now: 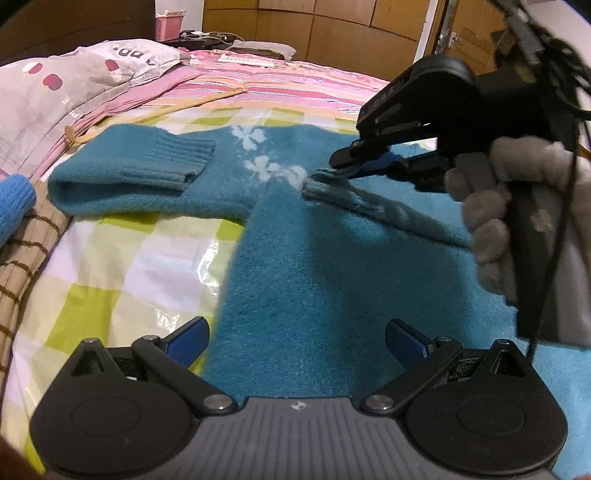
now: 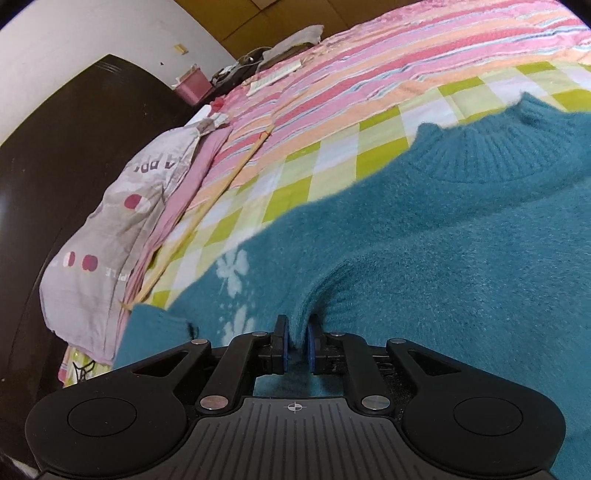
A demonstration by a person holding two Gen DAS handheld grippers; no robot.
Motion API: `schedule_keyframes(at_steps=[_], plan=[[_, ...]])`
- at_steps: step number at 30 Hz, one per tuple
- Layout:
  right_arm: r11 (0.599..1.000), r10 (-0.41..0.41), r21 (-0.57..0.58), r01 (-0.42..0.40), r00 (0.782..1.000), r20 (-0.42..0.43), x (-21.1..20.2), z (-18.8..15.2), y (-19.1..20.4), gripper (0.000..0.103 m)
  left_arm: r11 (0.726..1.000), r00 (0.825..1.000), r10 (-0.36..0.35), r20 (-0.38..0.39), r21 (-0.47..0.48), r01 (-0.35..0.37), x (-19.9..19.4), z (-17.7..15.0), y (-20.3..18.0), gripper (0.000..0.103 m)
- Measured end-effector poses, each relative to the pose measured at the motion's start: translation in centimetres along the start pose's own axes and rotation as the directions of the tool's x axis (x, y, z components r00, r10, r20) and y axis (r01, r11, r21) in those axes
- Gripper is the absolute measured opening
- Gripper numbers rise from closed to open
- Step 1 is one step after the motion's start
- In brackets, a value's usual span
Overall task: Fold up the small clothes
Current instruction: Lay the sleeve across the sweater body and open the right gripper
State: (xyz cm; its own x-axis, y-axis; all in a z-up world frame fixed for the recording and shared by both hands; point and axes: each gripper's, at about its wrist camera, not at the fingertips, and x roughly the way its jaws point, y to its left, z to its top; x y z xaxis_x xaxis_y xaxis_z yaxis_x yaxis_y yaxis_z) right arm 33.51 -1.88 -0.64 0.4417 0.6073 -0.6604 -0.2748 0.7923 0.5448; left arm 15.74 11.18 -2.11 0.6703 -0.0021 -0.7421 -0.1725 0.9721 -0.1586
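So the fuzzy teal knit sweater (image 1: 332, 258) lies flat on the bed's green checked cover (image 1: 122, 266), one sleeve folded across the chest. Left tool (image 1: 295, 341) hovers over the near hem, fingers wide apart, nothing in them. Right tool (image 2: 297, 345), in a grey-gloved hand (image 1: 495, 214), has the other sleeve's cuff (image 1: 325, 184) between its barely parted pads.

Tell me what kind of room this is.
Most likely a bedroom in a home. A teal sweater lies on a bed with a checked and striped cover, a pillow sits at its head, and wooden wardrobe doors stand behind.
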Motion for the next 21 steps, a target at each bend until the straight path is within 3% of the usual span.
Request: schedule_keyframes(at_steps=[8,12,21], plan=[[0.986,-0.081,-0.143,0.085,0.996,0.032,-2.0,-1.0,1.5,0.013,1.000,1.000,-0.006,-0.002,-0.005,0.006,-0.1,0.0,0.1,0.103],[0.977,-0.138,-0.160,0.139,0.990,0.015,-0.9,-1.4,1.5,0.014,1.000,1.000,0.005,-0.008,-0.017,-0.006,0.2,0.1,0.5,0.103],[0.967,-0.164,-0.194,0.163,0.986,0.013,-0.8,-1.7,2.0,0.014,1.000,1.000,0.015,-0.007,-0.017,-0.016,0.3,0.2,0.6,0.103]])
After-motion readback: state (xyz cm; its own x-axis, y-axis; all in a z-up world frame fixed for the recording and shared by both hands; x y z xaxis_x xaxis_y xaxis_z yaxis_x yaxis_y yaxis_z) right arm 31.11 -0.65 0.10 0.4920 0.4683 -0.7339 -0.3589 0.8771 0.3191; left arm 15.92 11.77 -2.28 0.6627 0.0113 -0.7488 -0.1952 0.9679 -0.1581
